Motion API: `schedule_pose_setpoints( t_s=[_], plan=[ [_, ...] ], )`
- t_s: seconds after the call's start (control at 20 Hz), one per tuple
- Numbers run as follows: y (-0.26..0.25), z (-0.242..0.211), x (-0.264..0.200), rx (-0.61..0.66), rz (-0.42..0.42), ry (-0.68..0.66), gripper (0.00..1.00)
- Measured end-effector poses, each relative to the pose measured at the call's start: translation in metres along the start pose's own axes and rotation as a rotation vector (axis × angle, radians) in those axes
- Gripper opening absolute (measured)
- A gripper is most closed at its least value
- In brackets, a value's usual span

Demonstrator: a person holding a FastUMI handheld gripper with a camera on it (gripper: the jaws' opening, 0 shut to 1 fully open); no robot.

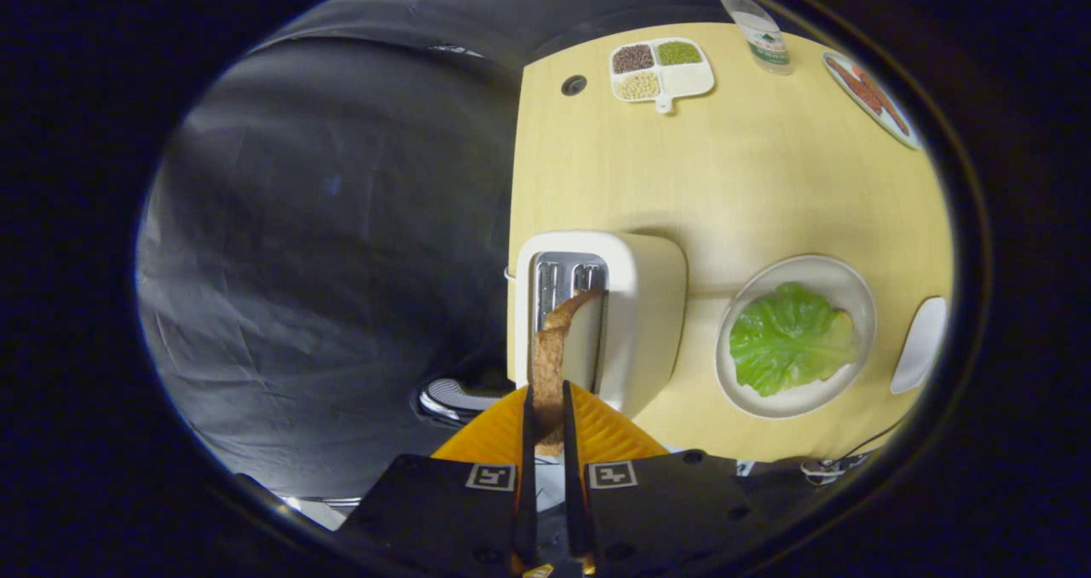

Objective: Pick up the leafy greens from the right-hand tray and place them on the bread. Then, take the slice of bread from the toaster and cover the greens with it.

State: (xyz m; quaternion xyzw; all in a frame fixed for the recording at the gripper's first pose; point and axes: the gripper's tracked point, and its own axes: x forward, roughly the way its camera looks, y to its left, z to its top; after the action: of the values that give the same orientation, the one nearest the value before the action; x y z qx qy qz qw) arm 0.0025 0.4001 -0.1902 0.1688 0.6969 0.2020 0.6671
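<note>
My gripper [545,412] is shut on a slice of bread [552,348], held edge-on between the two orange fingers [493,431]. The slice's far end reaches over the slot of the white toaster [635,314], which stands just beyond the fingers on the wooden table [767,194]. To the right of the toaster a white plate [839,275] holds a green leaf [788,339] lying on another bread slice [844,322], of which only a brown edge shows.
Right of the plate lies an empty white tray [920,343]. At the table's far side stand a divided dish of beans [660,68], a plastic bottle [759,31] and a plate of sausages [871,96]. Left of the table hangs black cloth.
</note>
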Motion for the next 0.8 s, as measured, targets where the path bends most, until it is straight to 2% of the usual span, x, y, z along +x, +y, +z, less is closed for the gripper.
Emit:
schedule_pose_setpoints(
  t_s=[0.4, 0.6, 0.8],
  plan=[
    [0.001, -0.004, -0.053, 0.016, 0.093, -0.028, 0.17],
    [-0.024, 0.006, -0.073, 0.025, 0.105, -0.076, 0.17],
    [-0.055, 0.008, -0.081, 0.054, 0.165, -0.107, 0.17]
  ],
)
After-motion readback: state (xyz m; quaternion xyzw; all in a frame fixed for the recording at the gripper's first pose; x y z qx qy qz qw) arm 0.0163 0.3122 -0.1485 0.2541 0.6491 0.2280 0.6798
